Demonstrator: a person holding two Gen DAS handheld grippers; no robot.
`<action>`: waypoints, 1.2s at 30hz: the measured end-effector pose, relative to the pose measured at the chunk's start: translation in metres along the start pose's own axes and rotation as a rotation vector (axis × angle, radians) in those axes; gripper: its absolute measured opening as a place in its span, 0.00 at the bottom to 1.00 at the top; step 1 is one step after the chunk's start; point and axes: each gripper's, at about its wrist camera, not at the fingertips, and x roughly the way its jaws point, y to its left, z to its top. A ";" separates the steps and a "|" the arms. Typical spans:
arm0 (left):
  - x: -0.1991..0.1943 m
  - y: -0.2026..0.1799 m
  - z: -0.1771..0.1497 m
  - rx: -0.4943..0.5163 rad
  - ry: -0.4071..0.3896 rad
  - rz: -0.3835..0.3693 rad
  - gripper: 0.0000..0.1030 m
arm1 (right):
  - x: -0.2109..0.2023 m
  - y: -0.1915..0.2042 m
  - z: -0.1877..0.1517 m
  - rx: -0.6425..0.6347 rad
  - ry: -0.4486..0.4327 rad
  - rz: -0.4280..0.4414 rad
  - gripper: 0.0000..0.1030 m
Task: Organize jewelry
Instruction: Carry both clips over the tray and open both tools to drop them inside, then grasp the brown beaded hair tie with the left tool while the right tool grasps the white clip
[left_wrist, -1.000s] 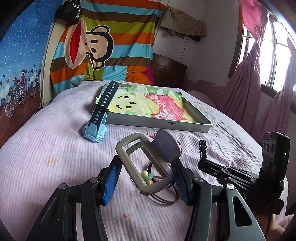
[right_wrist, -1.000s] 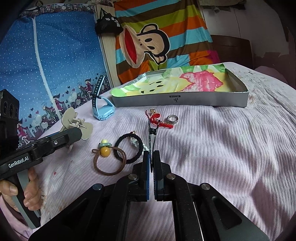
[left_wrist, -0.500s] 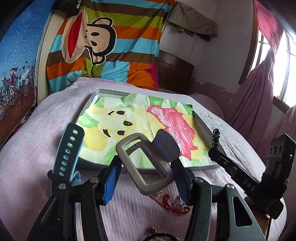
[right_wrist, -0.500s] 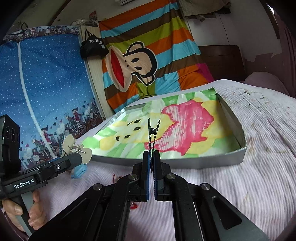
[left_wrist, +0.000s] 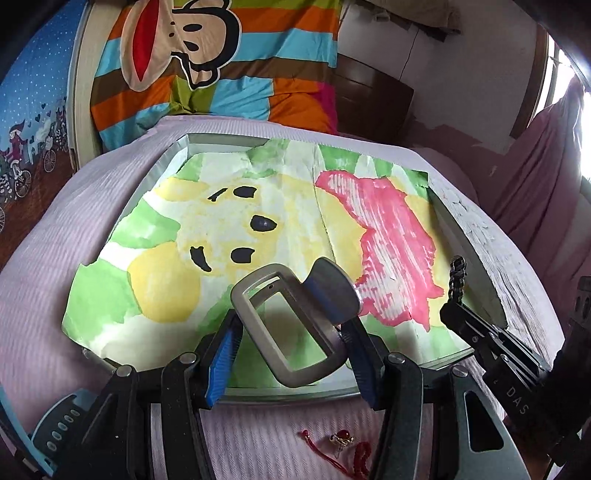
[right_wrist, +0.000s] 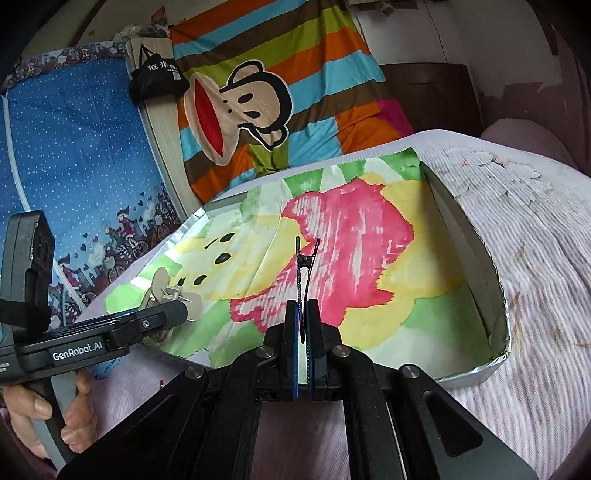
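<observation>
A red cord bracelet lies on the bedspread, nearest to the camera. A grey buckle clip is gripped by the left gripper over the tray's near edge. Further, a black hair clip is pinched by the right gripper above the painted lining.
</observation>
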 end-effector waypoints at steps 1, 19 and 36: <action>0.000 0.000 0.000 0.001 0.001 -0.007 0.51 | 0.002 0.002 0.000 -0.011 0.007 -0.012 0.03; -0.051 0.009 -0.027 -0.022 -0.192 -0.093 0.74 | -0.051 0.008 -0.019 -0.091 -0.141 -0.080 0.45; -0.121 0.017 -0.078 0.029 -0.345 -0.052 1.00 | -0.139 0.017 -0.045 -0.080 -0.304 -0.084 0.95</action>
